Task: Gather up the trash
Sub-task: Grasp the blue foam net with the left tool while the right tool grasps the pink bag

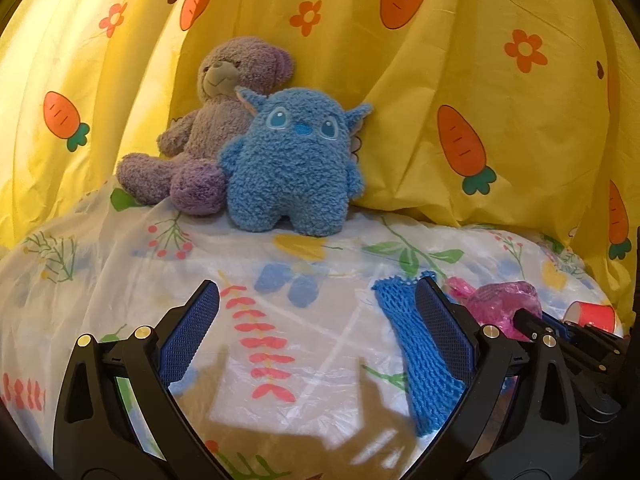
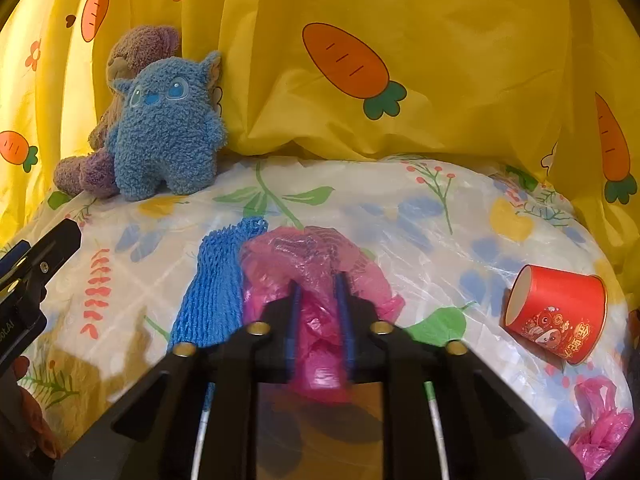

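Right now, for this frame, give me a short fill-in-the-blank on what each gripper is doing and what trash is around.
1. The right gripper is shut on a crumpled ____ plastic bag.
2. The left gripper has its jaws ____, holding nothing.
3. The red paper cup lies on its ____.
4. The net beside the bag is ____.

Missing: pink; open; side; blue

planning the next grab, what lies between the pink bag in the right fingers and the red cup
Nothing: only bare floral table cover lies between the pink bag and the tipped red cup, shown in the right wrist view.

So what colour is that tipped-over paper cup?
Red paper cup, with a printed design; clearest in the right wrist view.
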`<move>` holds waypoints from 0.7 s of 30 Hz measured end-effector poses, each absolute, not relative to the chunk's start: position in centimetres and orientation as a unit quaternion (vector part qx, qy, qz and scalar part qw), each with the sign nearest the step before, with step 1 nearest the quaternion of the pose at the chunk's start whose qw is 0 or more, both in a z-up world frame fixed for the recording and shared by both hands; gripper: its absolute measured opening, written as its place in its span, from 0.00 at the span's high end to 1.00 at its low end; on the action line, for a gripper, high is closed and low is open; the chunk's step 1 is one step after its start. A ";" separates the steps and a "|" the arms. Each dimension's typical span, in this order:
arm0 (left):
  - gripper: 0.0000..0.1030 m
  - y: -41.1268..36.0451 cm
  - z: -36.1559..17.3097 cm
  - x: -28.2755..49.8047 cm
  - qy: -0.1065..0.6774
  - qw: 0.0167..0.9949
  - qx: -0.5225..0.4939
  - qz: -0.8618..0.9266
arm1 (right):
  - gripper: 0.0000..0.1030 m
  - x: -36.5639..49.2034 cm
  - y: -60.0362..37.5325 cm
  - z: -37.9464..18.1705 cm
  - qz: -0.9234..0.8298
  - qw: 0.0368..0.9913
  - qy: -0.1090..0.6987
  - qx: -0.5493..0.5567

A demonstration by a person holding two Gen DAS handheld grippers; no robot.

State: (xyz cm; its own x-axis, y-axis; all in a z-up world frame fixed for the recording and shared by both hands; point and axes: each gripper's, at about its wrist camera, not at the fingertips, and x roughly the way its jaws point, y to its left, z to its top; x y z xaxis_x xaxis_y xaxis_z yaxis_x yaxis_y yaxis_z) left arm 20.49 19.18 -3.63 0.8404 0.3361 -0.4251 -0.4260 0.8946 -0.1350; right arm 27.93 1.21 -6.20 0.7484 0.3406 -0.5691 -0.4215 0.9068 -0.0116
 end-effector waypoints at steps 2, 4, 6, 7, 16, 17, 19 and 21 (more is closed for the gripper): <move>0.06 18.7 -3.7 20.7 0.206 0.956 -0.112 0.178 | 0.90 27.5 0.2 -5.8 0.191 0.940 0.277 -0.062; 0.06 17.9 -3.8 21.0 0.216 0.958 -0.107 0.155 | 0.90 27.0 -1.2 -5.1 0.183 0.945 0.266 -0.047; 0.06 16.8 -3.8 21.3 0.224 0.961 -0.093 0.135 | 0.90 26.3 -2.5 -4.3 0.171 0.952 0.252 -0.040; 0.06 16.0 -3.8 21.5 0.227 0.962 -0.083 0.123 | 0.90 25.9 -2.9 -4.0 0.167 0.954 0.245 -0.042; 0.07 12.8 -5.3 24.4 0.300 0.951 -0.041 0.069 | 0.90 23.1 -7.2 -2.2 0.158 0.962 0.222 -0.026; 0.10 12.7 -5.5 24.8 0.311 0.947 -0.039 0.065 | 0.90 22.9 -7.7 -2.1 0.156 0.962 0.222 -0.022; 0.16 12.5 -6.0 25.4 0.330 0.942 -0.036 0.055 | 0.90 22.4 -8.6 -2.0 0.154 0.963 0.220 -0.016; 0.28 12.3 -6.4 25.9 0.345 0.937 -0.031 0.053 | 0.90 22.0 -9.2 -1.9 0.153 0.963 0.221 -0.011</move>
State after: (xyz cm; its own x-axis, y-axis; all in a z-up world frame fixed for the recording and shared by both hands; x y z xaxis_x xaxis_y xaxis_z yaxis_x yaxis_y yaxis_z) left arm 25.95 12.31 -6.42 0.7562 0.0784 -0.6496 -0.1209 0.9924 -0.0210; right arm 21.99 -9.23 -1.91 0.8559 0.2896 -0.4285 -0.2997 0.9530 0.0456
